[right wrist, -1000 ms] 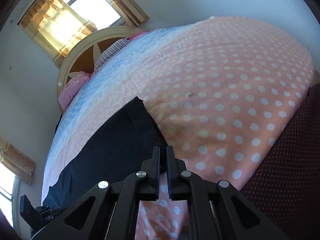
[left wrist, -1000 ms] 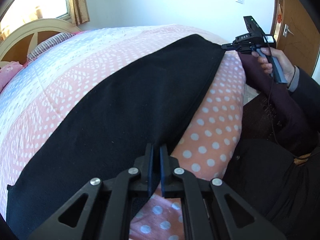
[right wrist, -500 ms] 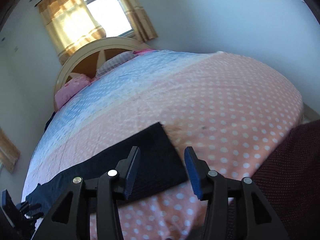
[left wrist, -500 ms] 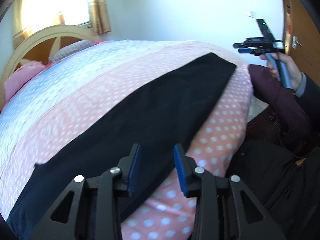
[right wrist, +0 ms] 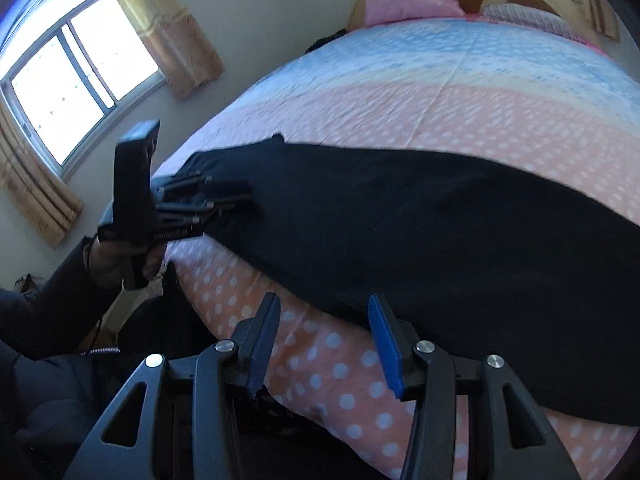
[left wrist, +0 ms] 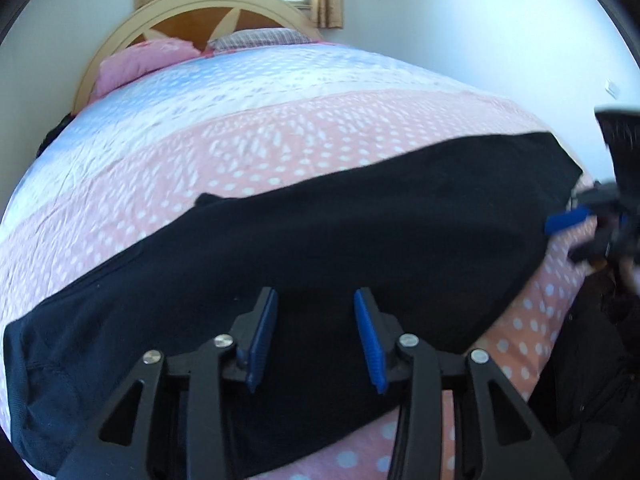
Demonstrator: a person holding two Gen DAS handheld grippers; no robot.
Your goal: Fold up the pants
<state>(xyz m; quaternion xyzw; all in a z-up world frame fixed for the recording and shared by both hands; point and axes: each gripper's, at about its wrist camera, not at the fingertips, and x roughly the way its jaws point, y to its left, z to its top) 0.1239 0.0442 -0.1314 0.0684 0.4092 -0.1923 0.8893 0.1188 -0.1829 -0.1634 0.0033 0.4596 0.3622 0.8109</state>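
Black pants (left wrist: 320,248) lie flat in a long strip across the pink polka-dot bedspread (left wrist: 280,140), near the bed's front edge; they also show in the right wrist view (right wrist: 440,224). My left gripper (left wrist: 316,334) is open and empty, hovering over the pants near the waist half. My right gripper (right wrist: 324,338) is open and empty over the bedspread just in front of the pants' near edge. The other gripper appears in each view: the right one (left wrist: 576,220) at the pants' right end, the left one (right wrist: 224,204) at the left end.
The bed's cream and wood headboard (left wrist: 200,12) and pink pillow (left wrist: 144,60) are at the far end. A window with curtains (right wrist: 72,76) is on the left wall. The person's dark clothing (left wrist: 592,360) is beside the bed edge.
Both grippers went from shut on the pants' front edge to open, letting go. Both have swung inward and now face along the pants toward each other.
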